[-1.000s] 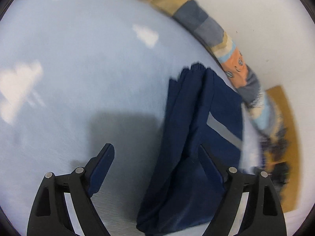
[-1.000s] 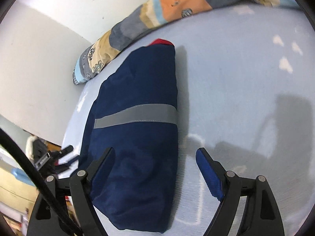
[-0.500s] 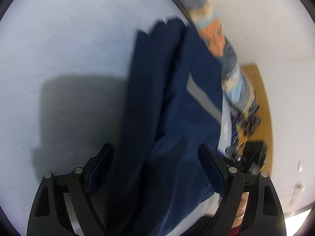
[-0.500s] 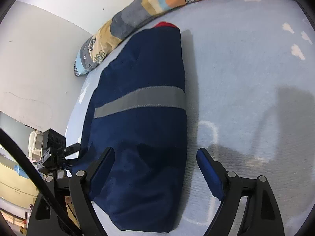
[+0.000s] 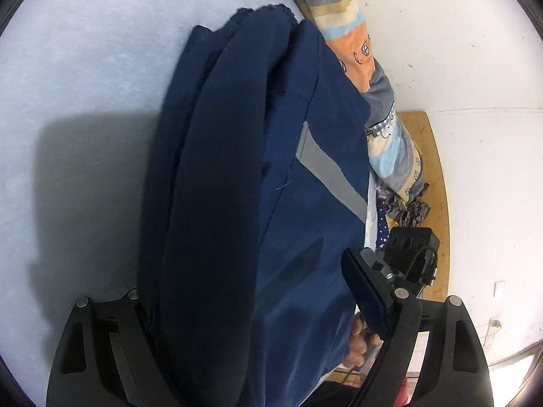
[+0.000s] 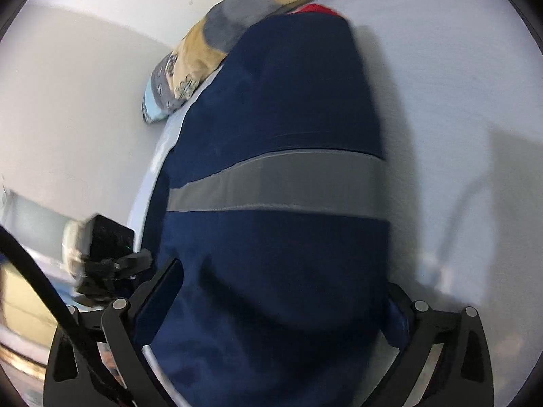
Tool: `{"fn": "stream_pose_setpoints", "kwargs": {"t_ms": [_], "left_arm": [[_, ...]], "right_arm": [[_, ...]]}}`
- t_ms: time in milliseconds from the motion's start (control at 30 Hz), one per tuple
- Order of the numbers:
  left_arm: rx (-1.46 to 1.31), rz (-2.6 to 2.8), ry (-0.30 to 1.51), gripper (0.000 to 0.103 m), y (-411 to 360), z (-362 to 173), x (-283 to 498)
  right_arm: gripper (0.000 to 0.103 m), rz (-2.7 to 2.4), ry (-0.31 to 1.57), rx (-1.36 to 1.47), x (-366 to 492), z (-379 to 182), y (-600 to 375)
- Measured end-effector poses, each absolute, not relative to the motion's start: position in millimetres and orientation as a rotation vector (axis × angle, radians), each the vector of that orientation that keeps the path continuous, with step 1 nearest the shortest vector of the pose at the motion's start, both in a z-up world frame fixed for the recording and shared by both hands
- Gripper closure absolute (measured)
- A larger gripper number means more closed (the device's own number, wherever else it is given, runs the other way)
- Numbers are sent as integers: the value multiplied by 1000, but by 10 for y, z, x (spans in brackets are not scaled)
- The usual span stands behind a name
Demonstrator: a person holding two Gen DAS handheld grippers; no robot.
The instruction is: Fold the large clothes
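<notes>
Lying along the edge of a pale blue bed sheet (image 5: 85,84), a folded navy jacket (image 5: 237,186) with a grey reflective stripe (image 6: 278,183) fills the middle of both wrist views. A patchwork blanket (image 5: 376,95) in orange, grey, tan and light blue runs along the white wall (image 5: 475,169) just behind the jacket, touching its far end. A bit of red lining (image 6: 317,8) peeks out at that far end in the right wrist view.

The left gripper (image 5: 251,302) straddles the near end of the folded bundle with its jaws spread wide; the thick rolled fold sits between them, hiding most of the left finger, while the right finger (image 5: 364,291) stands free beside the cloth, not pressing on it. The right gripper (image 6: 281,298) also straddles the jacket, its jaws opening, with the cloth between them; the left finger (image 6: 159,295) stands just clear of the fabric, and the other is largely hidden behind the bulging cloth.

Each wrist view catches the other gripper's black camera block (image 5: 412,251) beyond the bed's edge. A wooden board (image 5: 437,183) leans by the wall.
</notes>
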State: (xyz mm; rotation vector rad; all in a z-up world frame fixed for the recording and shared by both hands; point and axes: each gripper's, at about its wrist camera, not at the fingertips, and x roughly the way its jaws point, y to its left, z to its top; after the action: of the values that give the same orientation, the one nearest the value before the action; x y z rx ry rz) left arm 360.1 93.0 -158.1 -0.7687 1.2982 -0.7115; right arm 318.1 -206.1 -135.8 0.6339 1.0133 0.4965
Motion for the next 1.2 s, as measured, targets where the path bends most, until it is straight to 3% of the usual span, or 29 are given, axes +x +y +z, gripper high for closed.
{"fn": "stream_pose_setpoints", "kwargs": {"t_ms": [100,167,233,300,333,500,900,1200], "left_arm": [[-780,-699,1294,16,892,-1569,3629],[-773,-676,1273,16,902,-1533,3612],[-712,-639,1260,24,956,-1473,3570],[-623,-604,1249,43,869,-1423,3559],[-582,-598,1237,45,846,-1383,3531],[-546,-601,1173,65,880,-1183,3408],[-468,-686,1112,66,535,-735,3085],[-382,-781,1056,66,84,-354,2434]], "right_arm": [[0,512,991,597,3243,-1338,-2004],[7,510,976,572,3227,-1285,-2005],[31,468,984,549,3203,-1234,-2058],[42,450,969,564,3141,-1180,-2124],[45,434,963,525,3113,-1117,-2098],[50,385,920,349,2950,-856,-1912],[52,369,860,270,2613,-403,-2061],[52,335,810,254,1858,-101,-2539]]}}
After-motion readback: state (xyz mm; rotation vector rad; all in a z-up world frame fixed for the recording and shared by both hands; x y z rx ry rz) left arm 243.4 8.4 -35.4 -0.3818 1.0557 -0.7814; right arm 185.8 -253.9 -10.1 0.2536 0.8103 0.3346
